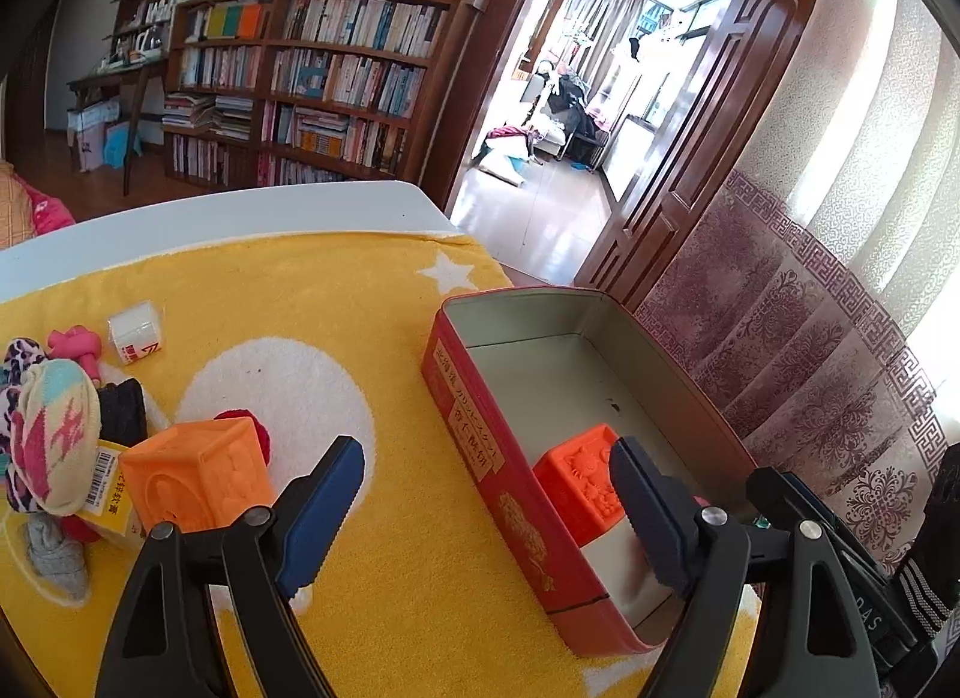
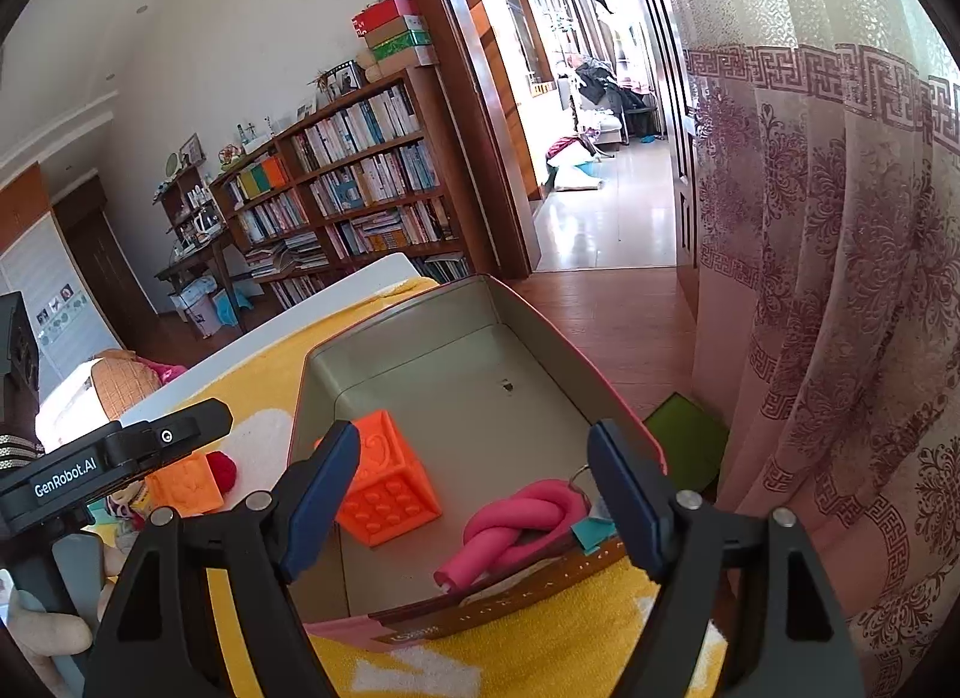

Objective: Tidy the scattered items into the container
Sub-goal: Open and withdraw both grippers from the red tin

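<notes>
- A yellow towel with white patches covers the white table; everything lies on it.
- The red tin, lid off, sits at the towel's 3 o'clock side in the left wrist view and fills the middle of the right wrist view.
- The left gripper straddles the tin's near wall, fingers released, nothing between them.
- The right gripper hangs over the tin's near end, fingers spread wide and empty.
- Inside the tin, an orange block rests at 9 o'clock.
- A pink knotted piece lies at 5 o'clock of that block, close beside it.
- A second orange cube stands on the towel at 9 o'clock of the tin, touching a patterned sock bundle.
- A small white box sits at 12 o'clock of that bundle.
</notes>
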The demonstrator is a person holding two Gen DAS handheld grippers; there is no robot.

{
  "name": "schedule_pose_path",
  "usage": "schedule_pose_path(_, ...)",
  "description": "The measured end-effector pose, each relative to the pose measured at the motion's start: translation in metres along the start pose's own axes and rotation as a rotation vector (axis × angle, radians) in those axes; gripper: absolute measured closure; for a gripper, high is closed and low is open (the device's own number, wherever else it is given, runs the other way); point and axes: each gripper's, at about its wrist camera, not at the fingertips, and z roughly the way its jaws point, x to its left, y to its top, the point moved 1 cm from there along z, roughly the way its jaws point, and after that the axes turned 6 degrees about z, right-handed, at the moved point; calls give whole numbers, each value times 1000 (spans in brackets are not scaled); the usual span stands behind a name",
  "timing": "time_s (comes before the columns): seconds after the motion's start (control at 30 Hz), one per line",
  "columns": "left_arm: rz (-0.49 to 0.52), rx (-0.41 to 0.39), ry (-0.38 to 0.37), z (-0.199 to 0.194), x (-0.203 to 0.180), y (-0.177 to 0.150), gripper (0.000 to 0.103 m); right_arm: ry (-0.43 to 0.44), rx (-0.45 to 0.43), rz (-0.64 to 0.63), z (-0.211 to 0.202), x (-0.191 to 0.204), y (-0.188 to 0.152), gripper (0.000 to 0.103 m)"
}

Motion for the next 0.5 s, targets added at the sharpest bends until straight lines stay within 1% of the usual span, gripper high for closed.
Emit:
schedule_pose_path(0.23, -46, 5, 27, -14, 28, -15, 17, 12, -8, -1, -5, 14, -3, 22)
schedule_pose_path(0.4, -81, -7, 45, -30, 49, -24, 17, 32, -19, -32, -9, 35, -6, 21)
schedule_pose_path(0.5, -105, -18, 54, -43, 65, -27, 17, 53, -8, -44, -6, 49, -10, 21)
